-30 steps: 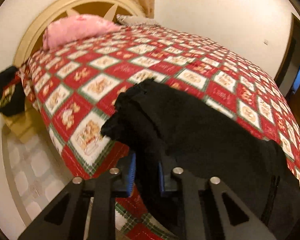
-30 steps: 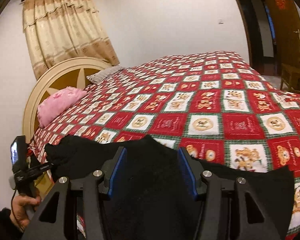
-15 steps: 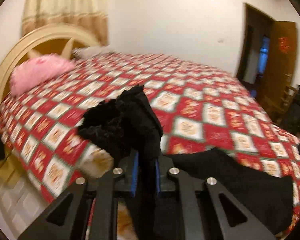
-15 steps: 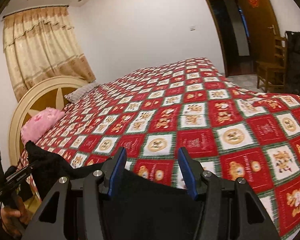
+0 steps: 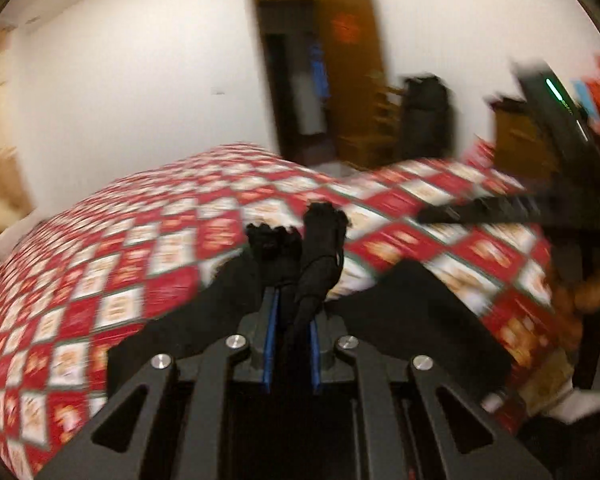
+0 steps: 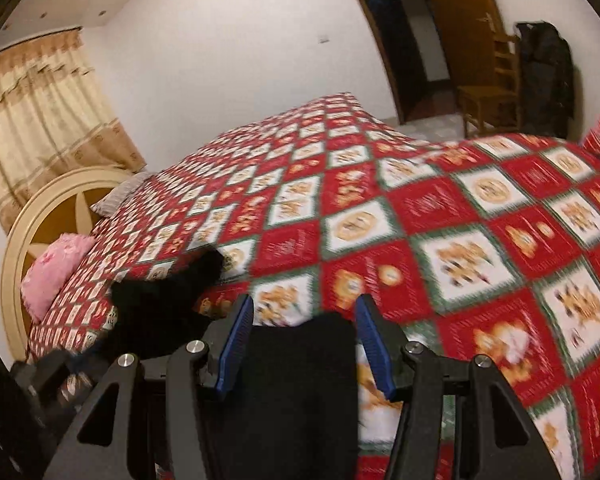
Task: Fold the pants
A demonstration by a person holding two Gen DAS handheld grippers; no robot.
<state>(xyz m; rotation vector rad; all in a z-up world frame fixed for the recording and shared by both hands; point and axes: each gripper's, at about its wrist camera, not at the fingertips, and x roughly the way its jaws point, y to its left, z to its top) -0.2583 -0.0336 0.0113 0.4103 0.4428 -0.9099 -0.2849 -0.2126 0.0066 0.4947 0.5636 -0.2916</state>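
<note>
Left claw (image 5: 291,322) clamped on black pants (image 5: 320,248); right claw (image 6: 304,344) wide apart.

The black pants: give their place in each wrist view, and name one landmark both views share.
Left wrist view: black pants at lower centre, a bunched end clamped in the left gripper, the rest spread over the quilt.
Right wrist view: black pants at bottom centre between the open fingers of the right gripper, a lifted end toward the left.
Shared landmark: the wooden door.
</note>
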